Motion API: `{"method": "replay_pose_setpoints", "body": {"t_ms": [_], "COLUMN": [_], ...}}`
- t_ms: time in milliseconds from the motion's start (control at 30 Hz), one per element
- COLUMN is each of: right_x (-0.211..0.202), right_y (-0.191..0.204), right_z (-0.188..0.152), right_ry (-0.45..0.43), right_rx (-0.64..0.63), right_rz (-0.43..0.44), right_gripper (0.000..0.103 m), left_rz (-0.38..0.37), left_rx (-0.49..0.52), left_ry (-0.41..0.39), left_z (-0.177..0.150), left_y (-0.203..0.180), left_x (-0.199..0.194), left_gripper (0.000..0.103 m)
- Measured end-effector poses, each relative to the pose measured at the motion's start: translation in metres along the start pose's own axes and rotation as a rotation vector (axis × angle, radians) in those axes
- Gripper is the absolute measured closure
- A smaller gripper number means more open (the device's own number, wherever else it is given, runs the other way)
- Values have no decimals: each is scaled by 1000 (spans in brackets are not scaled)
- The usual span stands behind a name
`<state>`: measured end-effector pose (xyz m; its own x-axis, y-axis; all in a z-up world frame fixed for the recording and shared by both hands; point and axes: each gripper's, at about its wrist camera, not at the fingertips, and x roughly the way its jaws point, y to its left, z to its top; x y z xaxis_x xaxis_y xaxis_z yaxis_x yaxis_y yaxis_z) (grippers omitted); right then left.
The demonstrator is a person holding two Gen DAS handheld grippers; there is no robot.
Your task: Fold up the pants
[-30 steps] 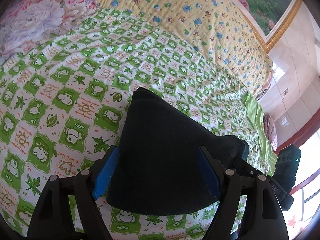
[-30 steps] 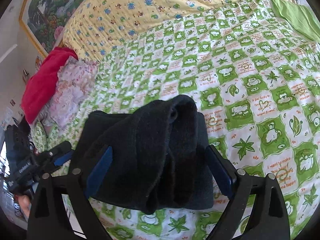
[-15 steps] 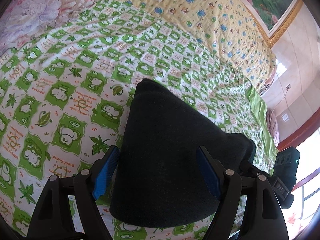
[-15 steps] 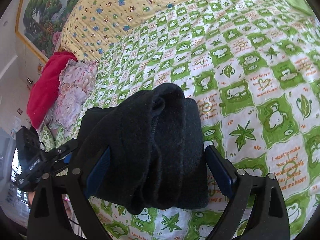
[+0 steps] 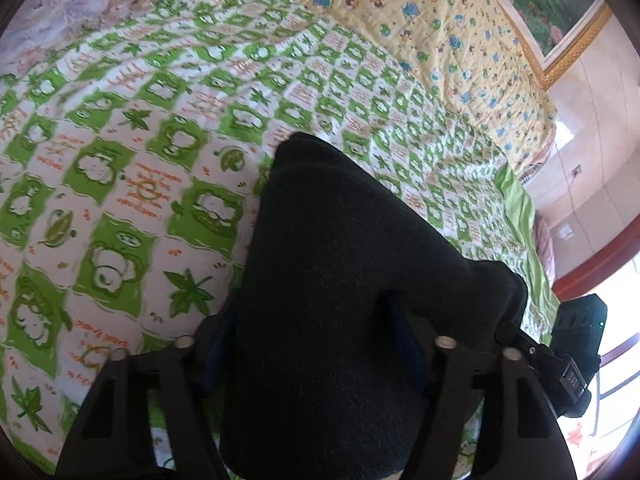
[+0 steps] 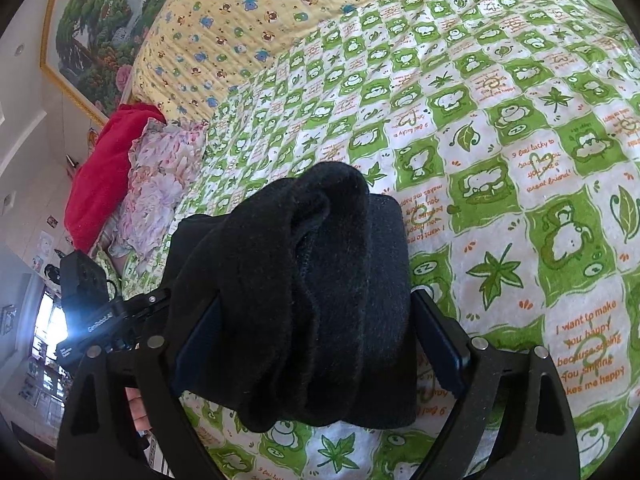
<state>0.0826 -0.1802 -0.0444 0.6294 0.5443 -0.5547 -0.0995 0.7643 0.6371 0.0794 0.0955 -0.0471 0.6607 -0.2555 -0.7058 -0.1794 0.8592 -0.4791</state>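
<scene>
- Already bunched into a thick dark bundle, the black pants (image 5: 340, 300) hung between my two claws, draped over both and lifted above the bed.
- From the right wrist view, the pants (image 6: 304, 280) showed several rolled layers, one rounded fold at the top and a flatter panel on the right side.
- My left claw (image 5: 320, 356) had its blue pads almost wholly buried in the cloth; the fabric filled the gap between them, so I held it clenched on the pants.
- My right claw (image 6: 320, 344) stood wider, its blue pads (image 6: 440, 340) showing on either side of the bundle, pressed against the cloth and grasping the pants.
- Each claw appeared at the edge of the other's view: the right one at the lower right of the left view, the left one at the lower left of the right view.
- Beneath lay the green-and-white checked sheet (image 6: 520, 184) with leaf and animal prints, smooth under the bundle.
- Beyond it spread a yellow quilt (image 5: 420, 20) with small animals.
- A flowered pillow (image 6: 160, 184) and a red cloth (image 6: 104, 176) sat at the bed's edge, touching each other.
- A framed landscape picture (image 6: 100, 20) hung on the wall behind the quilt.
</scene>
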Motion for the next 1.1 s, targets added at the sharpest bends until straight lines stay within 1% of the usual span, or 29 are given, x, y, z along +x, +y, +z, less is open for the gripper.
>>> {"method": "replay_pose_setpoints", "body": {"t_ms": [100, 267, 433, 567, 700, 833, 1100], "right_x": [0, -1, -7, -12, -17, -15, 3], "right_y": [0, 1, 9, 18, 29, 41, 75], "right_z": [0, -1, -2, 1, 5, 8, 20], "right_ry": [2, 7, 3, -10, -24, -17, -18], "right_rx": [-2, -13, -32, -38, -61, -85, -149], "right_rz": [11, 28, 35, 54, 71, 101, 160], "right_gripper": [19, 34, 42, 47, 48, 50, 50], "left_rz": [4, 19, 48, 45, 58, 91, 155], "left_rx": [5, 8, 41, 43, 54, 69, 55], "left_ry": [-5, -13, -36, -58, -79, -130, -213], "left_z": [0, -1, 0, 1, 1, 3, 13], "left_y": [-2, -6, -16, -20, -24, -26, -12], "left_x": [-1, -4, -13, -26, -40, -59, -94], "left_gripper": [39, 44, 53, 57, 58, 59, 59]}}
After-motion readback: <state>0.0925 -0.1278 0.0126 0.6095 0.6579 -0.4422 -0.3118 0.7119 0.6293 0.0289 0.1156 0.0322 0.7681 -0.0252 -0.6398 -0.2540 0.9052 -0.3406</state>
